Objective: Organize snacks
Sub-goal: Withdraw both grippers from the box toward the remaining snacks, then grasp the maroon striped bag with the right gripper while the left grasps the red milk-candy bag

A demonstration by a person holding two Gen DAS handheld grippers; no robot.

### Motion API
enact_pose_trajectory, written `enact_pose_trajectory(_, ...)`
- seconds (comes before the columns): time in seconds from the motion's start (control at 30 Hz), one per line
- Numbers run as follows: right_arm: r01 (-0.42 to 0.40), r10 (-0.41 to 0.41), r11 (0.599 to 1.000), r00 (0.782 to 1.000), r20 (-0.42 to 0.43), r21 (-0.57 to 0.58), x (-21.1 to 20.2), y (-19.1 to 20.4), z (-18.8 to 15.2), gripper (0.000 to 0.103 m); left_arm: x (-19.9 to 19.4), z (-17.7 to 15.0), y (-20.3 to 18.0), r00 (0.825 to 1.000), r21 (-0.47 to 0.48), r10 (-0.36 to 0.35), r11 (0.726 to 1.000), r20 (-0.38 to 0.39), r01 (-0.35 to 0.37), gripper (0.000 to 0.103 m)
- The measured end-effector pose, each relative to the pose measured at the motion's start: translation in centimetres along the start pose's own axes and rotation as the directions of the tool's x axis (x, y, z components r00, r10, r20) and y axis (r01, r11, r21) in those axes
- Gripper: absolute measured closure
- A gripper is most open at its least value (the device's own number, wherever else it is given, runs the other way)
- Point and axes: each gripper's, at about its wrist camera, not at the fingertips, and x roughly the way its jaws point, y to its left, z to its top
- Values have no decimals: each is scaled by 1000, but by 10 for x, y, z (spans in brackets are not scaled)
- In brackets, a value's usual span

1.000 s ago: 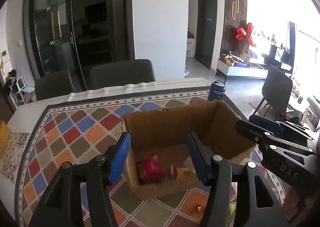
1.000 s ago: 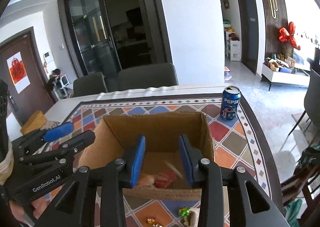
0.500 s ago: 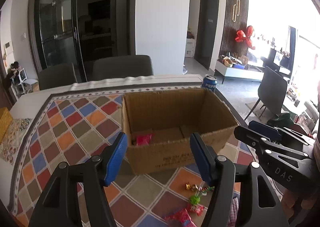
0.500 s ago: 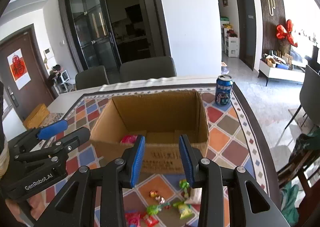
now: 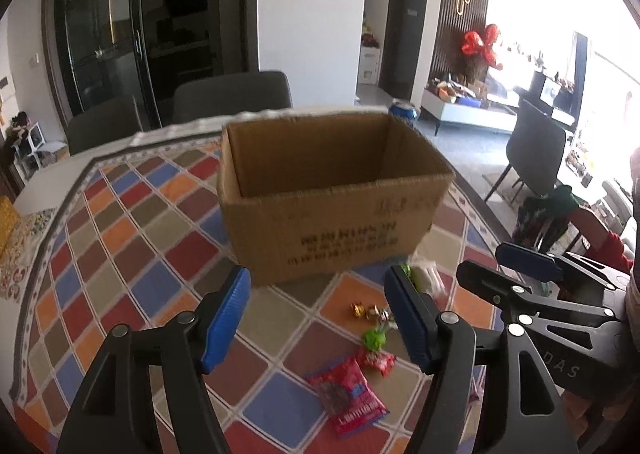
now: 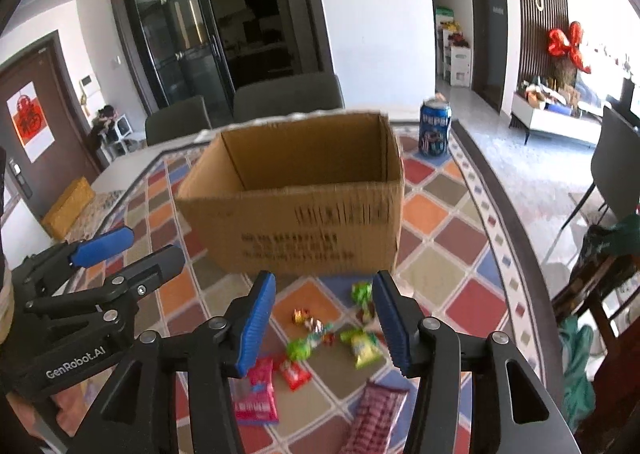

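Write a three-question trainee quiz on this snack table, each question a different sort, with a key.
1. True or false: the blue can stands inside the cardboard box.
2. Multiple choice: the loose snacks lie A) inside the box, B) on the patterned tablecloth in front of the box, C) on a chair.
3. Fill in: neither the left gripper nor the right gripper holds a ____.

Key: 1 false, the can stands on the table behind the box's right corner. 2 B. 3 snack; both grippers' jaws are opening with nothing between the pads.
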Motion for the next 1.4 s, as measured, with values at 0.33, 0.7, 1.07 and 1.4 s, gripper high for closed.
enact_pose_trajectory(0.33, 25, -24, 1000, 995, -99, 7, 15, -5, -36, 46, 24, -35, -7, 993, -13, -3, 1000, -117, 1, 34)
enact_pose_trajectory(0.7, 85, -81, 996, 977, -199, 12, 29, -15, -70, 46, 49, -71, -13, 973, -27, -13, 1000, -230, 7, 33)
enact_pose_trajectory(1.07, 114, -94, 992, 954, -285, 53, 44, -26, -100, 46, 79, -97, -16, 939, -73, -56, 997, -340, 33, 33)
enact_pose_trajectory(1.4, 144, -105, 985, 937, -333, 95, 61, -34, -113, 46, 98, -105, -12, 927, -102, -45, 995, -371, 8, 33)
